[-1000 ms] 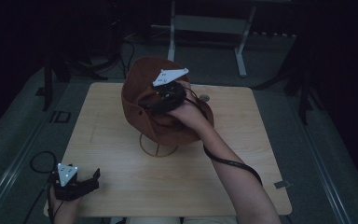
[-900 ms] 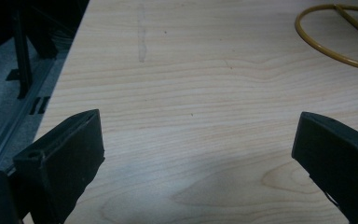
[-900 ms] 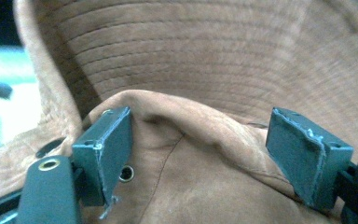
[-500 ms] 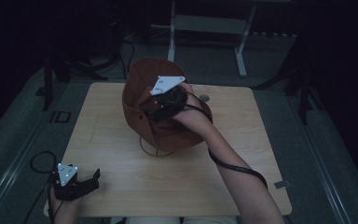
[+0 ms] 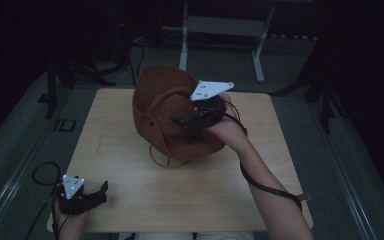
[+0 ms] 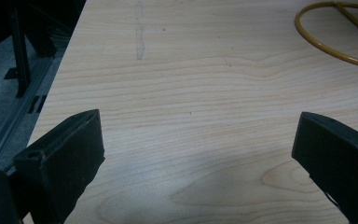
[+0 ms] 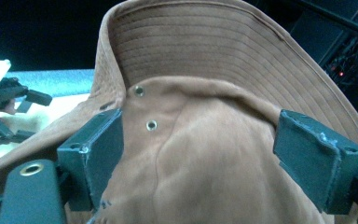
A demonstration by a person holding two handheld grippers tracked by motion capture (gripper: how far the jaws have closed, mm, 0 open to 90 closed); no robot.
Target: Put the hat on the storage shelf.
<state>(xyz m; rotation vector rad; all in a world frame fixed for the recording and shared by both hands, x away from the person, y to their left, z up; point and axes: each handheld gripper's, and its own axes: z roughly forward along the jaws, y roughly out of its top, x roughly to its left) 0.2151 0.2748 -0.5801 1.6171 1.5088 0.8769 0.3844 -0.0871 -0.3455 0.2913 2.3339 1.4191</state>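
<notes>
Hat: I see the brown hat perched on its gold wire stand mid-table.
Right gripper: my right gripper has just been opening; jaws spread wide, crown between them, pads apparently off the fabric.
Left gripper: my left gripper gapes empty over the table, well apart from the hat.

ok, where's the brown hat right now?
High view: the brown hat sits on a gold wire stand at the table's far middle, with the right gripper at its right side, jaws open.

Rust-brown suede brimmed hat with stitched rings; yellow wire ring stand; pale wood-grain tabletop; black grippers.
</notes>
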